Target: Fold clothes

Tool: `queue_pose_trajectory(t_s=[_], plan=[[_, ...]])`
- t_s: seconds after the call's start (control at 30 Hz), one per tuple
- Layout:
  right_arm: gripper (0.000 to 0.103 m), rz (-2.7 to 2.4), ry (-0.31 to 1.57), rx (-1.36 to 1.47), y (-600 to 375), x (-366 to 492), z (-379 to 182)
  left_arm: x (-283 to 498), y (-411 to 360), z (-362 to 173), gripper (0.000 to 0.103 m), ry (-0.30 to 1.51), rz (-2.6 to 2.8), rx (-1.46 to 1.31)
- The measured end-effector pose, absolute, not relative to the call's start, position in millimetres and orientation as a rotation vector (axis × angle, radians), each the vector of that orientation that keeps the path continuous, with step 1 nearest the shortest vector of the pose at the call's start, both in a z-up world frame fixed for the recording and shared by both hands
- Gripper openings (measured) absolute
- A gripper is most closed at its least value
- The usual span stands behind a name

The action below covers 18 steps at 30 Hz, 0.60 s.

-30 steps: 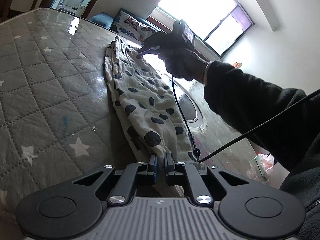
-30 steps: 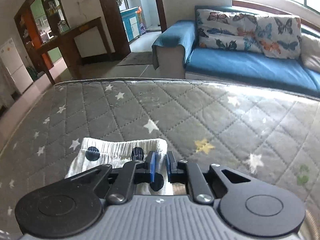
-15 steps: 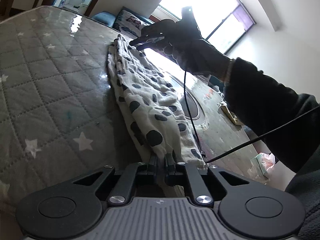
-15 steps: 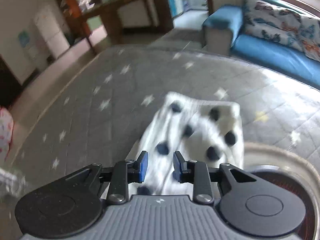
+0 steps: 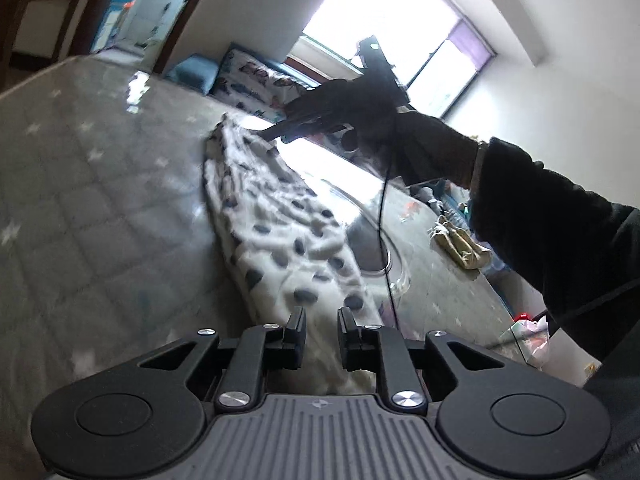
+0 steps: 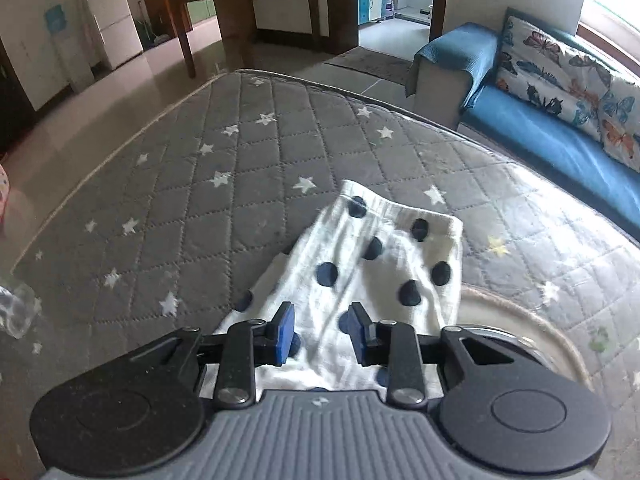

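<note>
A white garment with dark blue dots (image 5: pixel 288 240) lies stretched in a long strip on the grey quilted mattress (image 5: pixel 80 208). My left gripper (image 5: pixel 321 330) is open just above its near end, holding nothing. In the left wrist view my right gripper (image 5: pixel 276 134) hovers over the garment's far end, held by a gloved hand. In the right wrist view my right gripper (image 6: pixel 321 334) is open above the garment (image 6: pixel 384 264), whose hem lies flat ahead of it.
A round glass-topped inset (image 5: pixel 376 248) lies beside the garment on the right. A blue sofa with butterfly cushions (image 6: pixel 560 92) stands past the mattress edge. A wooden table (image 6: pixel 240 4) and a white fridge (image 6: pixel 112 16) stand further back. Small clutter (image 5: pixel 460 240) sits at the right.
Both grippers were shut on the garment's ends a second ago; both have opened and let go. The right gripper has lifted and drawn back; the garment now lies flat.
</note>
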State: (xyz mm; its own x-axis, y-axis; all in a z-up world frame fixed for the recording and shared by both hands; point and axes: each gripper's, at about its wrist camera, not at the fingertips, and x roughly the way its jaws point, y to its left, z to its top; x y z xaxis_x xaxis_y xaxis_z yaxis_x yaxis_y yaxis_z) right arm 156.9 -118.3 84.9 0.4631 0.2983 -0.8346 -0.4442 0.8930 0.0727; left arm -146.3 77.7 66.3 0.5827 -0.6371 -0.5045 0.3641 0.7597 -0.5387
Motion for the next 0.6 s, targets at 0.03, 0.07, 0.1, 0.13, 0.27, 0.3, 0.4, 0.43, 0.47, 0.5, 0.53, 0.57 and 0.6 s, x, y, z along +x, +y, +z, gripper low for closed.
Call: queue_pose_trajectory(t_s=[0.03, 0.07, 0.1, 0.13, 0.27, 0.3, 0.4, 0.43, 0.47, 0.5, 0.53, 0.57, 0.6], plan=[[0.029, 0.467, 0.992, -0.147, -116.7, 156.4, 82.8, -140.5, 73.6, 64.8, 0.019, 0.744, -0.605, -0.399], [0.029, 0.484, 1.012, -0.117, -114.0, 155.5, 77.2, -134.7, 69.5, 63.4, 0.019, 0.747, -0.607, -0.395], [0.029, 0.489, 1.024, -0.107, -111.5, 155.4, 73.4, -128.9, 65.4, 61.9, 0.019, 0.75, -0.609, -0.391], [0.029, 0.497, 1.04, -0.106, -106.1, 154.8, 67.6, -123.1, 61.3, 60.4, 0.019, 0.753, -0.611, -0.387], [0.029, 0.524, 1.076, -0.104, -89.5, 151.0, 51.0, -104.3, 46.8, 53.3, 0.019, 0.77, -0.616, -0.364], [0.029, 0.531, 1.078, -0.101, -86.7, 149.8, 48.6, -102.3, 44.9, 50.7, 0.019, 0.784, -0.613, -0.358], [0.029, 0.525, 1.074, -0.102, -81.6, 148.3, 44.9, -99.8, 42.0, 44.8, 0.019, 0.805, -0.612, -0.346], [0.029, 0.518, 1.078, -0.102, -80.4, 148.4, 42.5, -100.0, 41.9, 43.4, 0.019, 0.809, -0.613, -0.344], [0.029, 0.507, 1.082, -0.102, -80.2, 148.7, 40.0, -100.2, 42.1, 42.0, 0.019, 0.813, -0.614, -0.343], [0.027, 0.496, 1.085, -0.102, -80.0, 149.1, 37.6, -100.6, 42.7, 41.3, 0.019, 0.815, -0.614, -0.344], [0.022, 0.488, 1.089, -0.106, -79.6, 149.3, 35.0, -101.0, 43.4, 40.9, 0.019, 0.815, -0.614, -0.344], [0.02, 0.478, 1.084, -0.109, -79.8, 148.8, 33.7, -101.4, 44.0, 40.6, 0.019, 0.815, -0.614, -0.343], [0.016, 0.473, 1.08, -0.111, -80.1, 148.3, 33.5, -101.5, 44.2, 40.6, 0.019, 0.814, -0.613, -0.341]])
